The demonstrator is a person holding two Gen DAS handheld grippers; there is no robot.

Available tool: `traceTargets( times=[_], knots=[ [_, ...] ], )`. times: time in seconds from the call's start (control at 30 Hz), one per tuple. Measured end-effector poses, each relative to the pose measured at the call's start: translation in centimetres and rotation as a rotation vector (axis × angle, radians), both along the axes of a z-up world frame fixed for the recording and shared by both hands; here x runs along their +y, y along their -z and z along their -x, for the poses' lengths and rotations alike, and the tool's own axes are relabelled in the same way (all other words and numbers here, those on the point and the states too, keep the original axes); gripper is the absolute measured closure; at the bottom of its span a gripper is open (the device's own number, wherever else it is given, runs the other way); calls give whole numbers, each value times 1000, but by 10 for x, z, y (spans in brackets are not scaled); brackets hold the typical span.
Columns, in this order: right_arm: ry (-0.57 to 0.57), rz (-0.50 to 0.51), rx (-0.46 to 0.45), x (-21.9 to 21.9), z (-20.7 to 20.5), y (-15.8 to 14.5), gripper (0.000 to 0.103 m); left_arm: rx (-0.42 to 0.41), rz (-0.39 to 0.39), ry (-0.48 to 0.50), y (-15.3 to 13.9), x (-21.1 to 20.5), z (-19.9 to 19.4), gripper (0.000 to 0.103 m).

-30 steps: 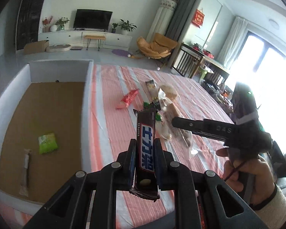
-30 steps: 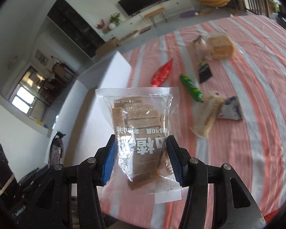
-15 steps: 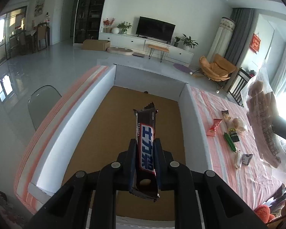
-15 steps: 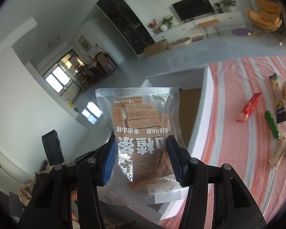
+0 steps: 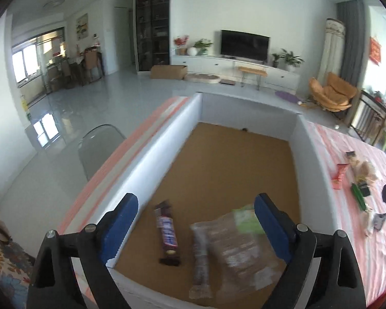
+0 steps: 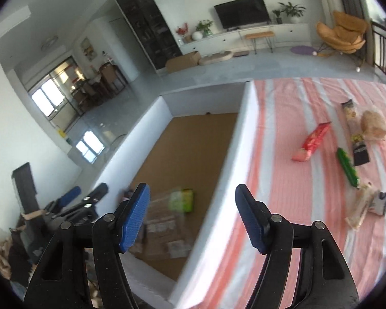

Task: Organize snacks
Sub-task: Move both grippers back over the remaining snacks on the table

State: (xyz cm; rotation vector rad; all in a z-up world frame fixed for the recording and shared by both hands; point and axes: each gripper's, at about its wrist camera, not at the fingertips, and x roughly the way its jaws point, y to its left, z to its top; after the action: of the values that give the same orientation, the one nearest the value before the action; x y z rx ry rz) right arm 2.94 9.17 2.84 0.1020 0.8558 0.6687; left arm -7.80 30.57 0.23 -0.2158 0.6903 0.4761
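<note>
My left gripper (image 5: 195, 199) hangs over the white-walled box (image 5: 167, 141); its jaws are opening and nothing is between them. Below it the dark chocolate bar (image 5: 167, 231) lies on the brown box floor. Beside the bar are a brown stick packet (image 5: 200, 255), a blurred clear bag of brown biscuits (image 5: 242, 249) and a green packet (image 5: 247, 219). My right gripper (image 6: 192, 190) is over the box's near right corner with jaws opening and empty. The biscuit bag (image 6: 164, 229) shows blurred in the box beneath it, next to the green packet (image 6: 181, 199). The left gripper (image 6: 86, 193) appears at the left.
Right of the box (image 6: 231, 154) a pink-and-white striped cloth (image 6: 283, 193) carries loose snacks: a red packet (image 6: 312, 141), a green stick (image 6: 347, 167), a bread bag (image 6: 374, 126) and several others. A transparent chair (image 5: 100, 141) stands left of the box.
Both grippers have gone from shut to open. The chocolate bar has left the left gripper and lies on the box floor. The biscuit bag has dropped from the right gripper into the box.
</note>
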Motion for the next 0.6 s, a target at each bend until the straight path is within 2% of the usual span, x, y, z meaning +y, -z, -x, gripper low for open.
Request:
traceTargets(
  times=[0.1,0.23,0.33,0.47,0.6],
  knots=[
    [159,116,-44,-56,1,23,26,-40,44,107,-7,-30,-7,12],
    [373,287,-31,-131,-1,70,26,-79,71,289,-18,-95,-18,8],
    [510,368,-15,-178,-1,96,26,-74,76,458,-21,-153,-33,6],
    [617,333,31,-222,4,117,26,4,103,657,-1,-228,-50,6],
    [710,160,43,-256,17,108,26,148,66,721,47,-279,-68,6]
  ],
)
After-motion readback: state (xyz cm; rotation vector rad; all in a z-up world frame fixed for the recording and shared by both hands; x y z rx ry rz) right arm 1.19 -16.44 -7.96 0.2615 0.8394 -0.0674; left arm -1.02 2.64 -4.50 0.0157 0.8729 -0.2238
